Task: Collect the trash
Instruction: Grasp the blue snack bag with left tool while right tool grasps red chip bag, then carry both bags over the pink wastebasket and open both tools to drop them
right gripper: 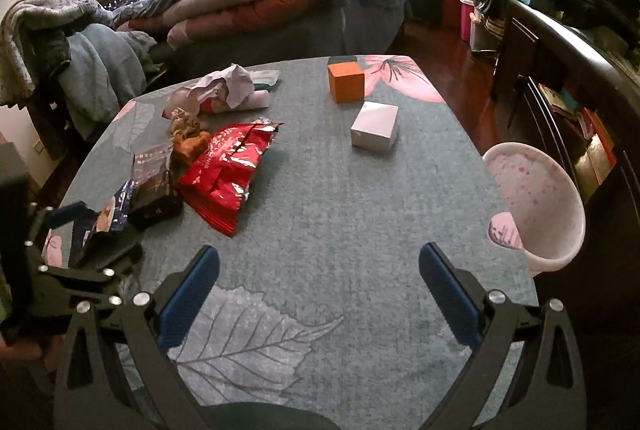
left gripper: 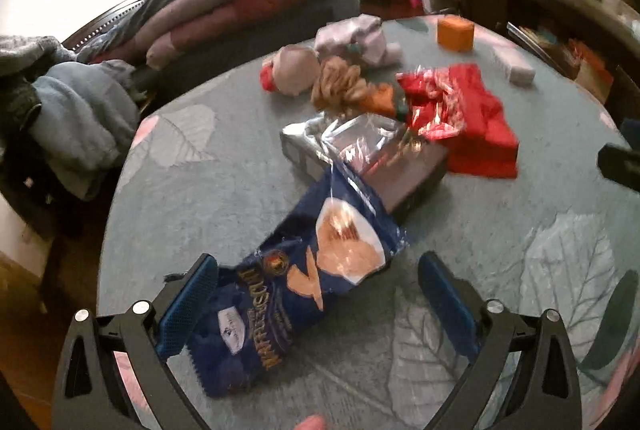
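left wrist view: left gripper [left gripper: 318, 304] spread wide over the surface [left gripper: 208, 198], jaws well apart and clamping nothing. blue bag [left gripper: 316, 294] lying flat between them, lower end against the left pad [left gripper: 186, 304], clear of the right pad [left gripper: 448, 304]. upper end of the bag overlapping a dark box [left gripper: 404, 178] with crinkled silver wrapper [left gripper: 320, 134] on it. just beyond, red bag [left gripper: 460, 110] torn open, next to brown crumpled scraps [left gripper: 340, 86]. farther back, pale crumpled wrappers [left gripper: 356, 40], an orange block [left gripper: 455, 33], a pale block [left gripper: 514, 64]. bed [left gripper: 240, 2] with piled quilts behind the surface. picture somewhat blurred.

right wrist view: right gripper [right gripper: 319, 288] also wide, jaws well apart, empty, hovering over bare grey-green surface [right gripper: 360, 214] printed with a leaf. trash clustered at left: red bag [right gripper: 228, 170], dark box [right gripper: 154, 190], blue bag [right gripper: 112, 214] at the far left edge between the jaws of the left gripper [right gripper: 80, 230]. brown scraps [right gripper: 184, 124] and pale wrappers [right gripper: 228, 90] behind the red bag. orange block [right gripper: 346, 82] and white block [right gripper: 375, 130] standing apart toward the far side. pink speckled bin [right gripper: 536, 206] at the right edge of the surface, tilted with its mouth toward the camera; cannot tell whether resting on the surface or beside it.
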